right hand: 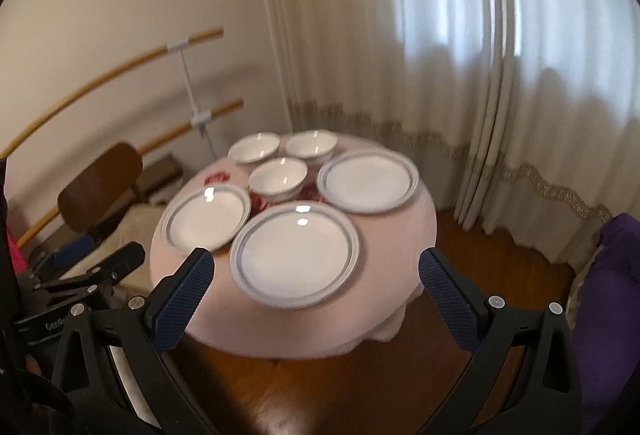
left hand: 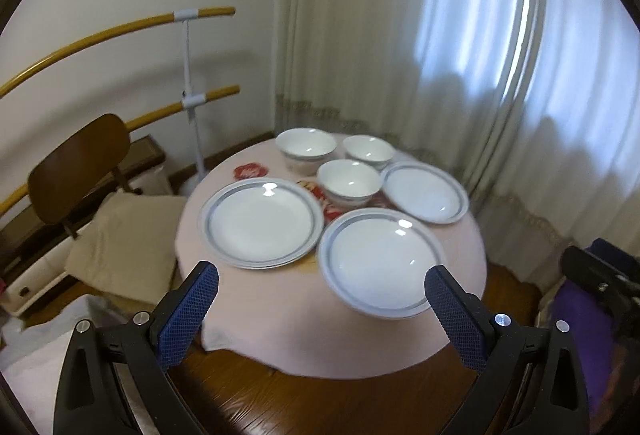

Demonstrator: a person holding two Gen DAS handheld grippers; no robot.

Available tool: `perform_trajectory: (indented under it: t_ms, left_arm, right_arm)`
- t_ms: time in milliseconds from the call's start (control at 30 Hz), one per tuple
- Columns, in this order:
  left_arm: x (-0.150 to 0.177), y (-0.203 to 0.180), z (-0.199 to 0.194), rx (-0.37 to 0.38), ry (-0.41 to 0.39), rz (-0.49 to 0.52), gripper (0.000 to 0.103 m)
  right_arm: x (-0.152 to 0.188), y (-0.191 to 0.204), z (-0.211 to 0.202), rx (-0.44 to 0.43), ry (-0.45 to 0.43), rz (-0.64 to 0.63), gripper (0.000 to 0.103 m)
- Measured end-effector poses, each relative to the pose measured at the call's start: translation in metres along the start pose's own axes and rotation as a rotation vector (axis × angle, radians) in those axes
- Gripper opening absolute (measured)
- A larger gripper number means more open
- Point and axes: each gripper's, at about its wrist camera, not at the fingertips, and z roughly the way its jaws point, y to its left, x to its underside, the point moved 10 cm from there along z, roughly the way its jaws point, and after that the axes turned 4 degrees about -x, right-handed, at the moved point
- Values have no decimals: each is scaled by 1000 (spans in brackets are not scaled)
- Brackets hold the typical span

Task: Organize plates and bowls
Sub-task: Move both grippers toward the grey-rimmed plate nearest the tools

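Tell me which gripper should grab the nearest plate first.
Probably the right gripper: the nearest plate sits centred between its open fingers. In the left gripper's view, that plate lies off-centre.

Three bowls (left hand: 348,159) behind three plates (left hand: 262,221) on table (left hand: 280,335).

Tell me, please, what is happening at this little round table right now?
A person holds a gripper in each hand above a round table with a pink cloth. The left gripper and right gripper are both open and empty. Three plates and three bowls sit spread out, none stacked, so sorting looks not yet begun.
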Motion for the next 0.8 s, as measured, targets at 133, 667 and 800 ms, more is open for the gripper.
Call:
perform_trajectory:
  t_ms: [133,667,800]
  left_arm:
    - [-25,4,-1,-33,62,10,98]
    - [-58,-54,165,-45,311,-59,89]
    - [-66,-62,210,-103,358,-114,88]
  right_arm:
    - [-8,5,2,-32,69,2,103]
    - [25,-65,162,-231,406,115,70]
    - [29,-81,205,-254,477,60,66]
